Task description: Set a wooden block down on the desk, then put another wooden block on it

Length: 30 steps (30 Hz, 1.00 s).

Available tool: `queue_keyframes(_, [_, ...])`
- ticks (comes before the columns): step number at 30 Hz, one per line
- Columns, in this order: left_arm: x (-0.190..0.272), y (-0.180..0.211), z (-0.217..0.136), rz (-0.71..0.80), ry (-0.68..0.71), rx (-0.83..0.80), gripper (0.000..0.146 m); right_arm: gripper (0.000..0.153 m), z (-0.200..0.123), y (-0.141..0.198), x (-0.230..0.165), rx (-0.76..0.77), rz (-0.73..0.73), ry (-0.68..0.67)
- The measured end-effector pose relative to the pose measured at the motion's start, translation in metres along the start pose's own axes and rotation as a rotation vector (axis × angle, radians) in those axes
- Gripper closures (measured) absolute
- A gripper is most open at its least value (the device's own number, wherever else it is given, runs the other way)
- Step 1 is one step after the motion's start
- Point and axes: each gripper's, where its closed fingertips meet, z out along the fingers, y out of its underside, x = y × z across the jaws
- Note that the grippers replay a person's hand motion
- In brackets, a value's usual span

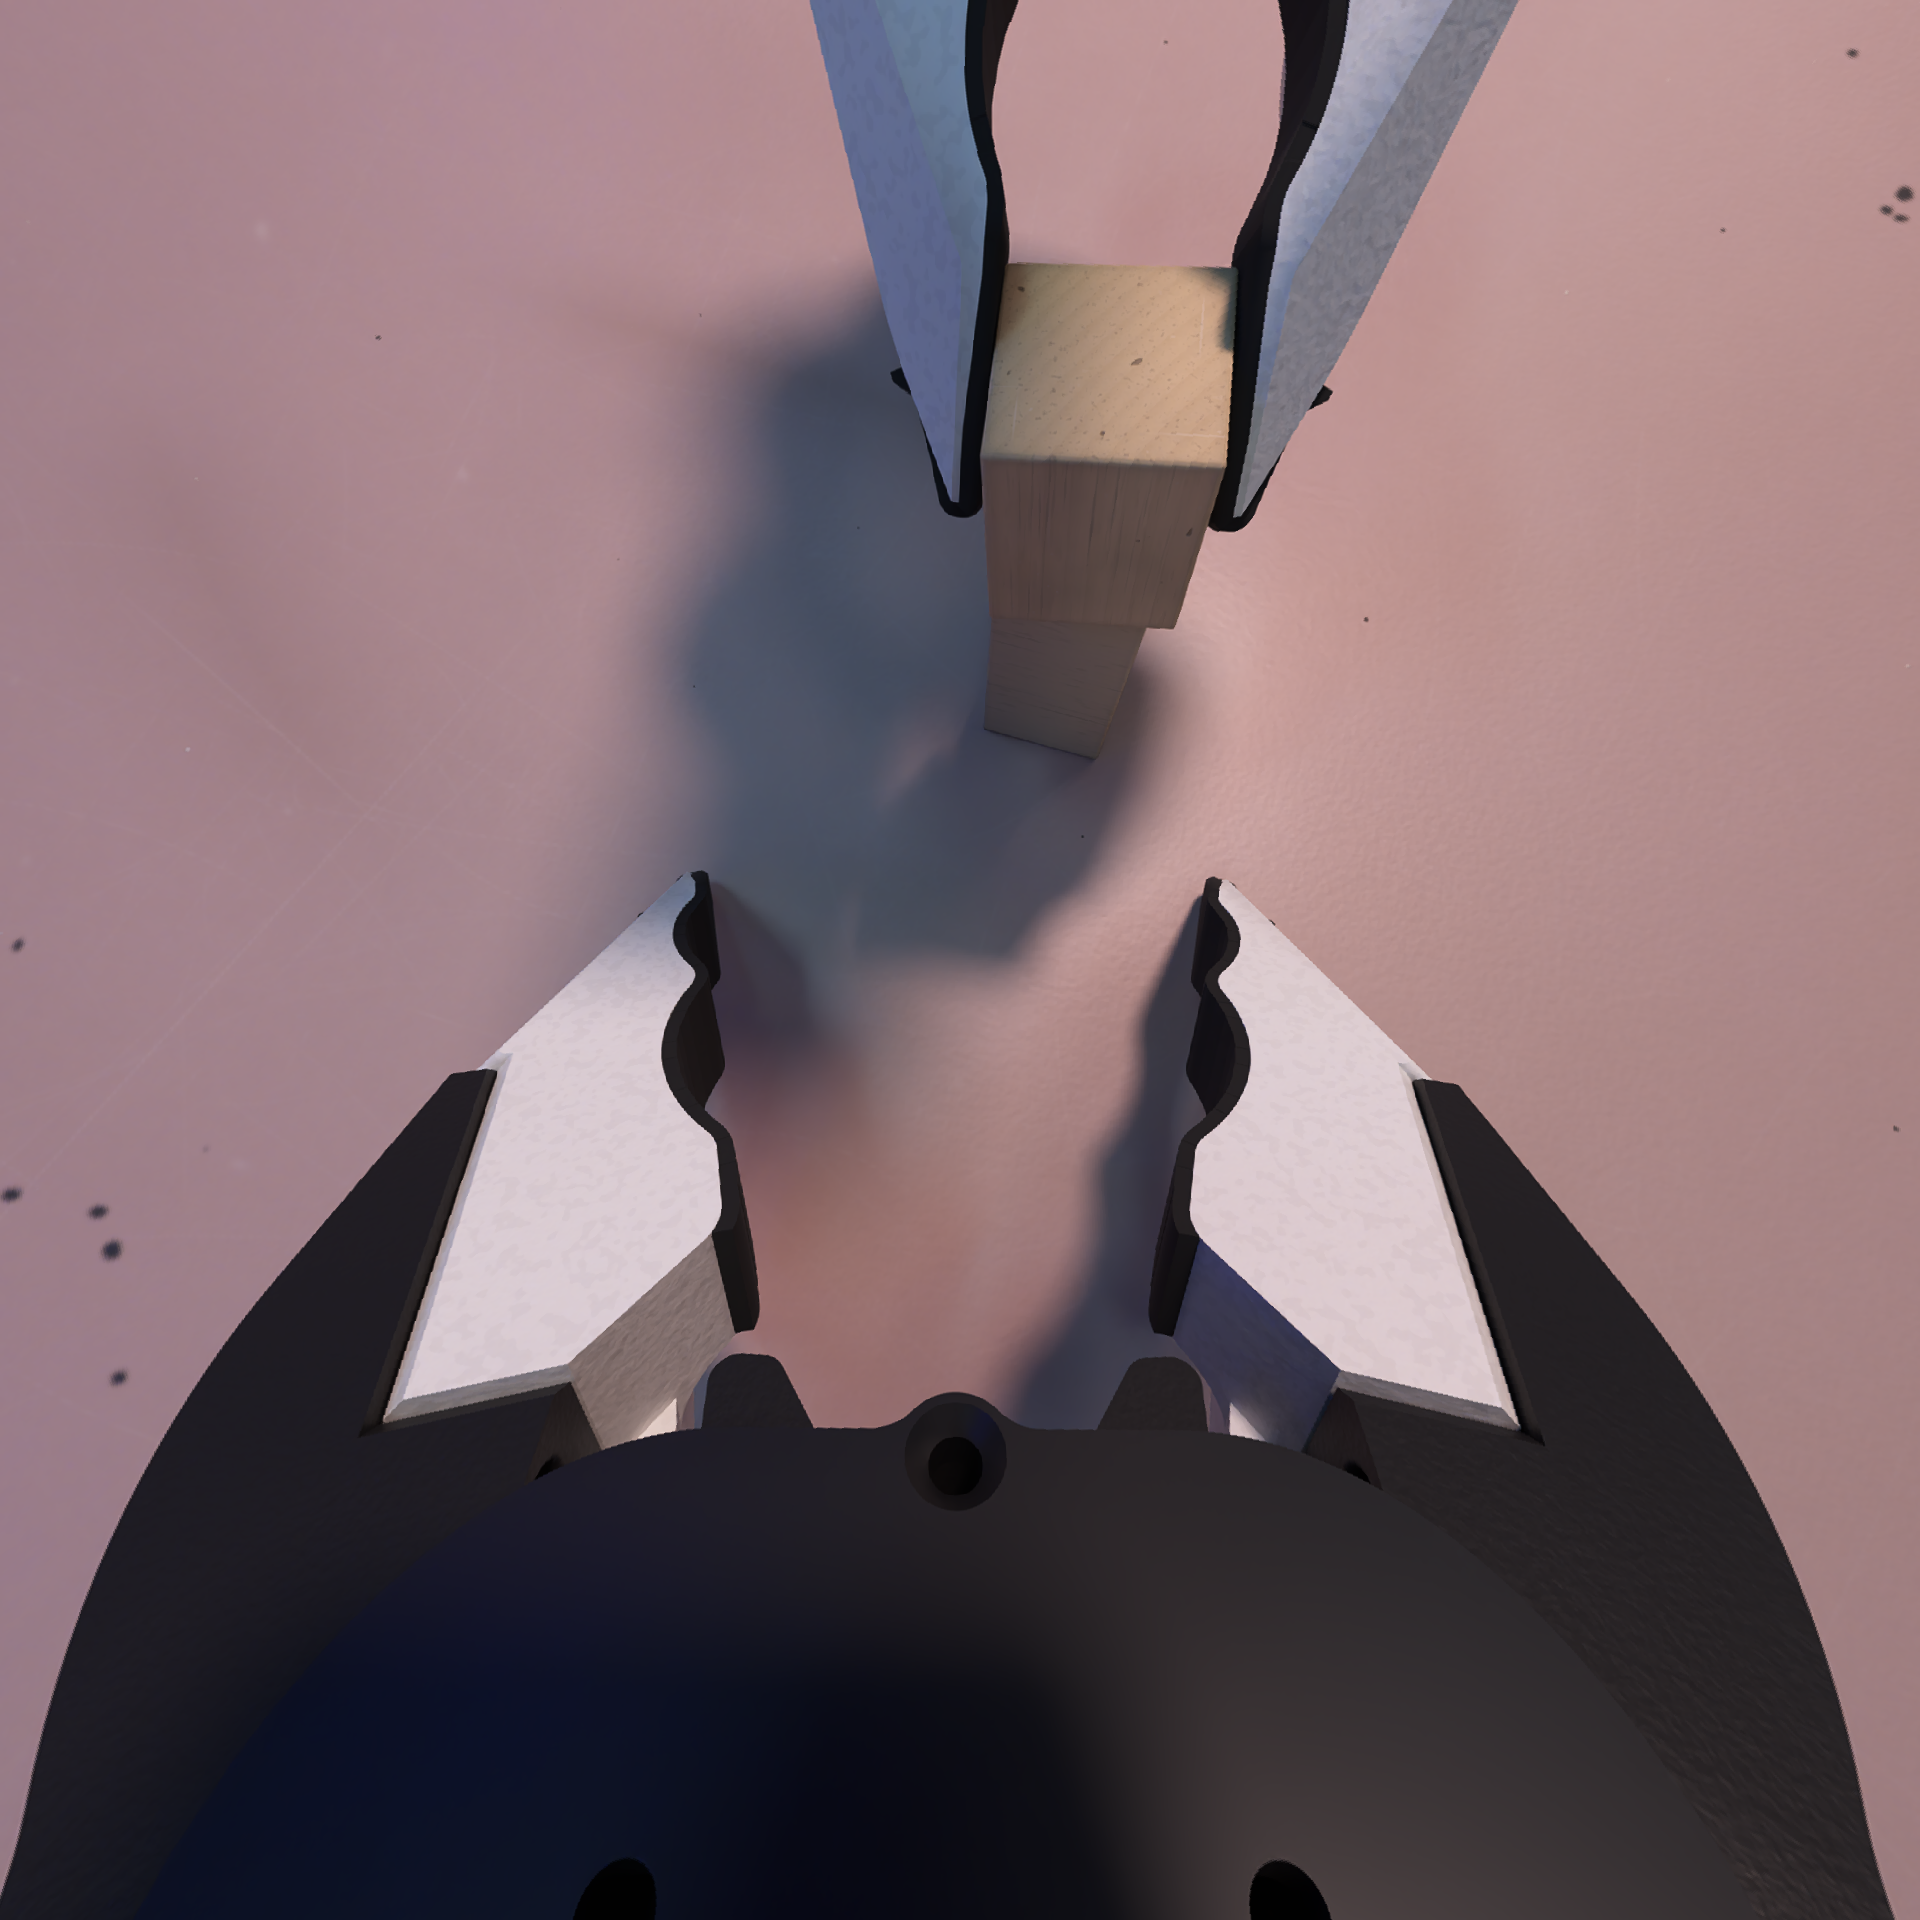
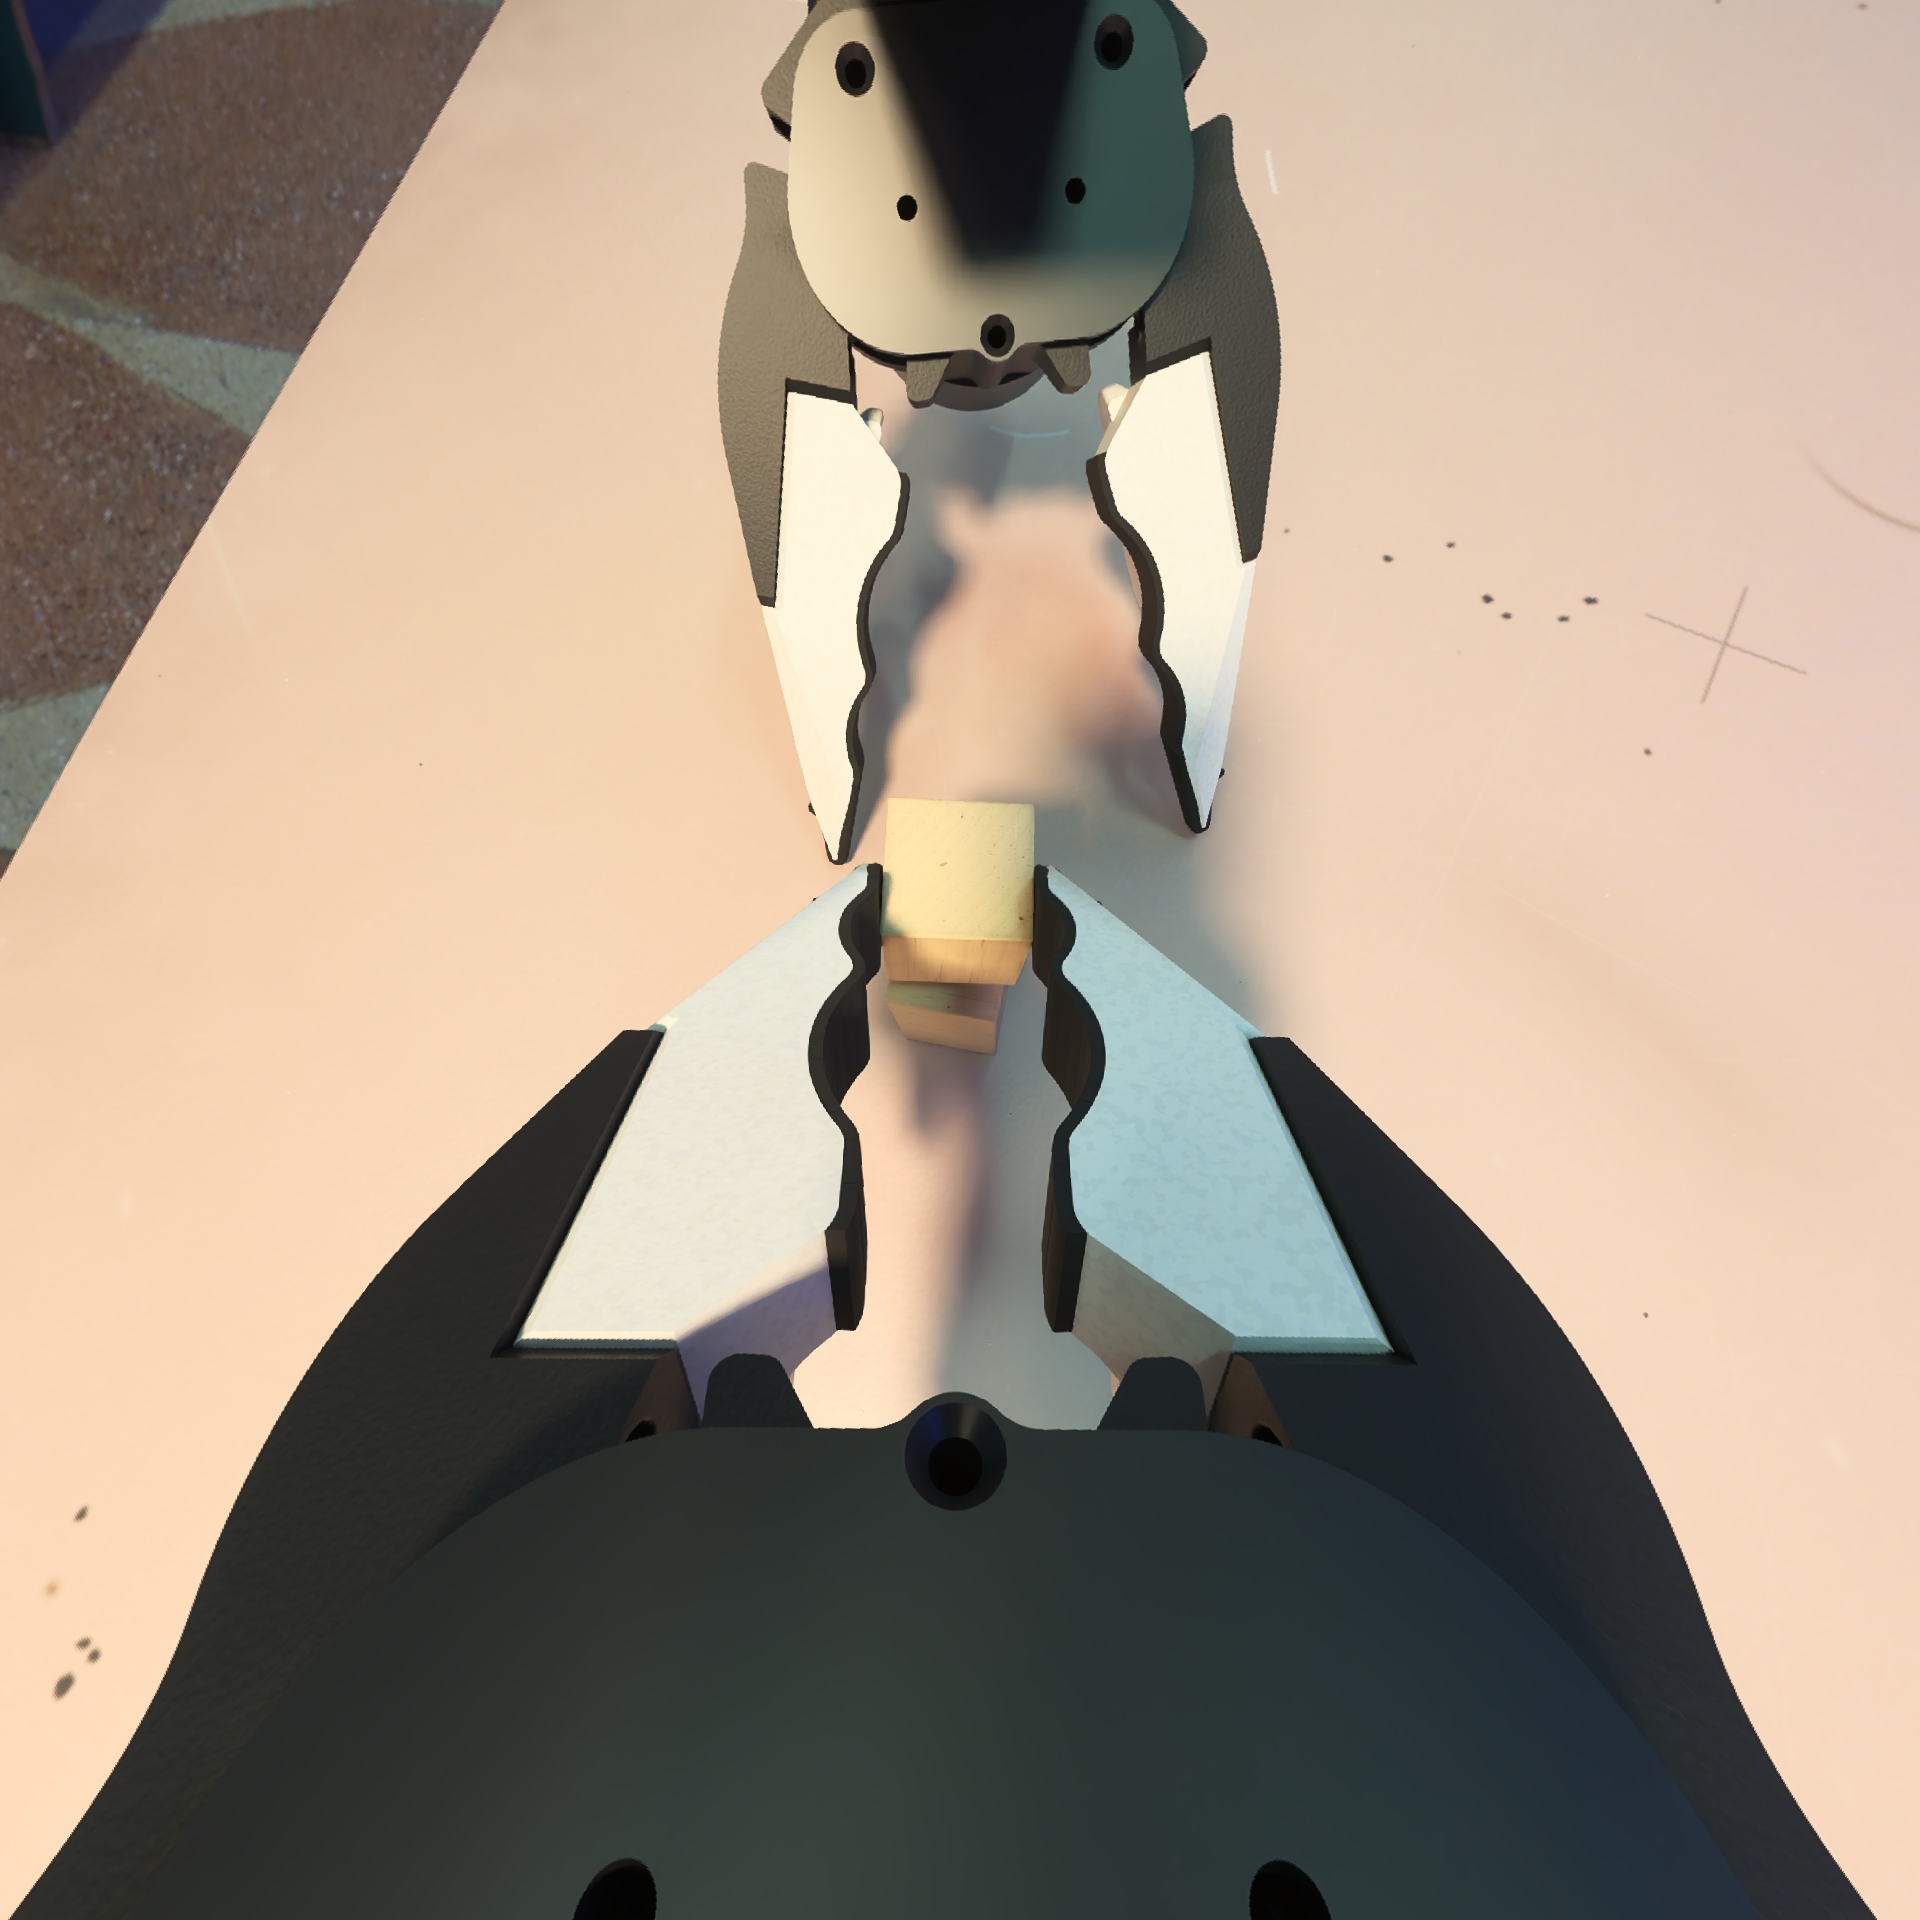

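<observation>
Right tongs (image 2: 956,883) clamp upper wooden block (image 1: 1107,369), seated off-centre on lower block (image 1: 1060,681) on pink tabletop (image 1: 416,416). Left tongs (image 1: 954,883) wide, empty, just beside. Risk: uneven release drags overhanging block, toppling the stack.

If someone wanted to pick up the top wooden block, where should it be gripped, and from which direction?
Probably from above, on two opposite vertical sides. The top wooden block is a cube with flat, parallel faces, and its underside rests on the bottom wooden block, so only the sides are free. The right hand-held gripper grips it that way, fingertips squarely on opposite faces.
</observation>
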Motion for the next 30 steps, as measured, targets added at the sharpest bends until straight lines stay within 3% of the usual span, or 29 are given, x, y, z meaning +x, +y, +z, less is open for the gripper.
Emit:
queue_keyframes(24, [-0.0001,0.0,0.0,0.0,0.0,0.0,0.054,0.124,0.0013,0.0005,0.0001,0.004,0.012,-0.003])
queue_keyframes(25, [-0.0001,0.0,0.0,0.0,0.0,0.0,0.054,0.12,0.0018,0.0009,0.0002,0.002,0.015,-0.004])
queue_keyframes(27, [-0.0001,0.0,0.0,0.0,0.0,0.0,0.054,0.095,0.002,-0.0001,0.0,0.009,0.022,-0.01])
queue_keyframes(30, [0.0,0.0,0.0,0.0,0.0,0.0,0.054,0.082,-0.0008,-0.0042,0.0011,0.037,0.036,-0.008])
